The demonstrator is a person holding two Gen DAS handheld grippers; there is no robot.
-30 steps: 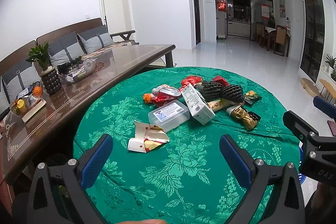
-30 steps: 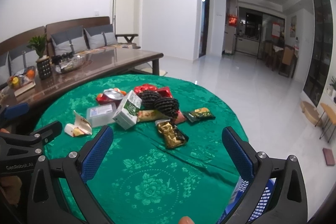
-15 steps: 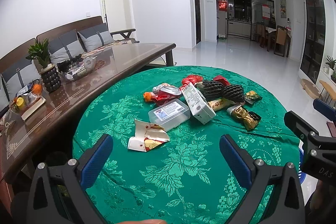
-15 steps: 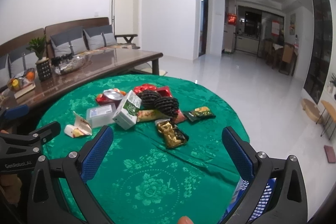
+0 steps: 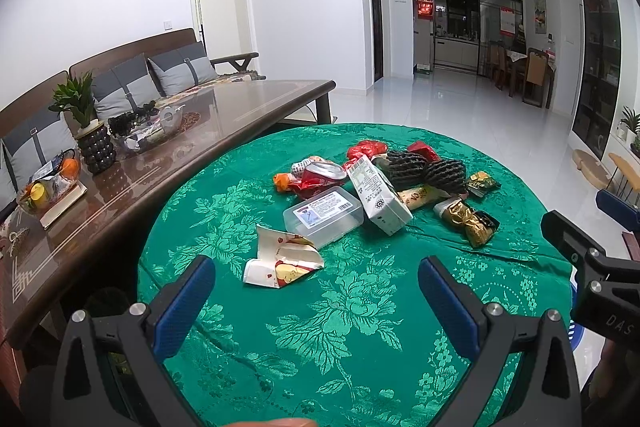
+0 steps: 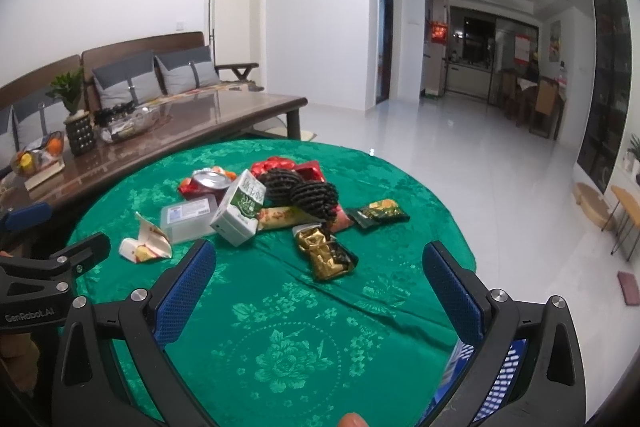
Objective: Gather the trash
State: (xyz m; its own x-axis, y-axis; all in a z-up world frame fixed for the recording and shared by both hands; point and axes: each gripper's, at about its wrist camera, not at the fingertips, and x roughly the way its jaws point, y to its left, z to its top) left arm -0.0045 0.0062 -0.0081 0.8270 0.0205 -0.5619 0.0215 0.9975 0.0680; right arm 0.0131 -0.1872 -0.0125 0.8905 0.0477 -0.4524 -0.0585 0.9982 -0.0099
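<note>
A pile of trash lies on the round table with a green cloth [image 5: 360, 327]. It holds a torn paper wrapper [image 5: 280, 259], a clear plastic box [image 5: 324, 217], a white milk carton [image 5: 378, 199], a crushed red can [image 5: 320, 175], black foam nets [image 5: 424, 169] and a gold wrapper [image 5: 470, 221]. My left gripper [image 5: 316, 301] is open and empty, just short of the torn wrapper. My right gripper [image 6: 318, 293] is open and empty, near the gold wrapper [image 6: 326, 253]. The carton [image 6: 240, 209] shows there too.
A long dark wooden table [image 5: 168, 163] with a potted plant [image 5: 86, 131] and fruit bowl stands to the left, a sofa behind it. A blue basket [image 6: 496, 379] sits low right below the round table's edge. White tiled floor [image 6: 460, 167] stretches beyond.
Both grippers have shifted very slightly; the view is almost the same. Nothing on the table has moved.
</note>
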